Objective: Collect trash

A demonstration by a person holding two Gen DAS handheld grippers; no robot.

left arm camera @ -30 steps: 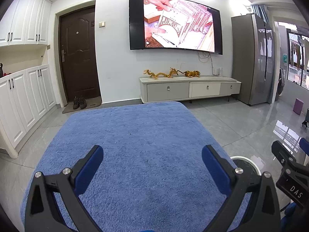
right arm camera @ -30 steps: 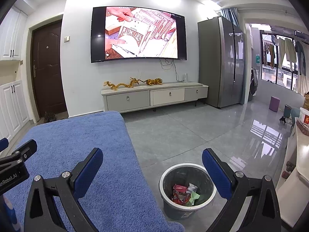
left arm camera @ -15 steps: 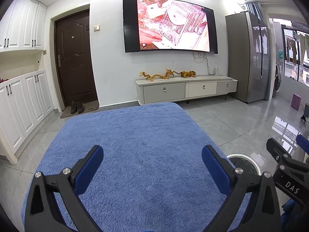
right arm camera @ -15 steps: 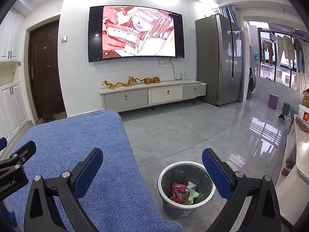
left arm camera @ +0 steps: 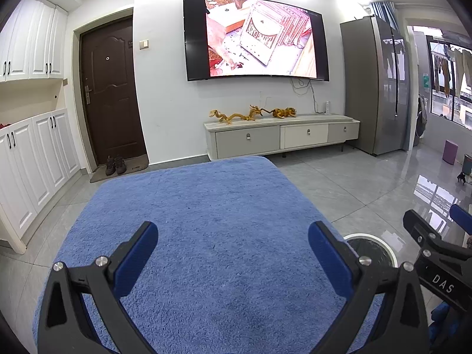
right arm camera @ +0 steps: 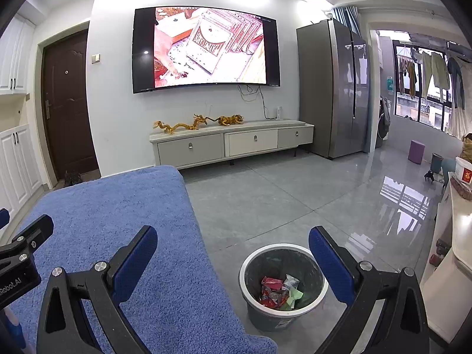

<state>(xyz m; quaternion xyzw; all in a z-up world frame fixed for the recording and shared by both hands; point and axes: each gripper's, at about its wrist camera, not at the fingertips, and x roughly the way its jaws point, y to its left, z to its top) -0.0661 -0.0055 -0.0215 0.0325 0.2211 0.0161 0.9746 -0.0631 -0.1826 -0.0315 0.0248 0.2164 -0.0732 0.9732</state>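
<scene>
A grey trash bin (right arm camera: pixel 283 309) with a white rim stands on the tiled floor just right of the blue-covered table (right arm camera: pixel 118 221). Crumpled wrappers (right arm camera: pixel 278 290), red, silver and green, lie inside it. My right gripper (right arm camera: pixel 233 253) hangs open above the table's right edge and the bin, nothing between its blue pads. My left gripper (left arm camera: pixel 233 250) is open over the blue cover (left arm camera: pixel 206 221), holding nothing. In the left wrist view only the bin's rim (left arm camera: pixel 373 242) shows past the right finger. No trash is visible on the table.
A TV cabinet (right arm camera: pixel 233 143) with gold dragon figures sits under a wall TV (right arm camera: pixel 206 48). A grey fridge (right arm camera: pixel 336 88) stands right, a dark door (left arm camera: pixel 110 97) and white cupboards (left arm camera: pixel 35 159) left. A counter edge (right arm camera: pixel 460 236) lies at the far right. Shoes (left arm camera: pixel 115 165) rest by the door.
Both views have tilted slightly upward and the grippers rose a little; the bin and table sit lower in frame. Both grippers stayed open. The TV picture changed.
</scene>
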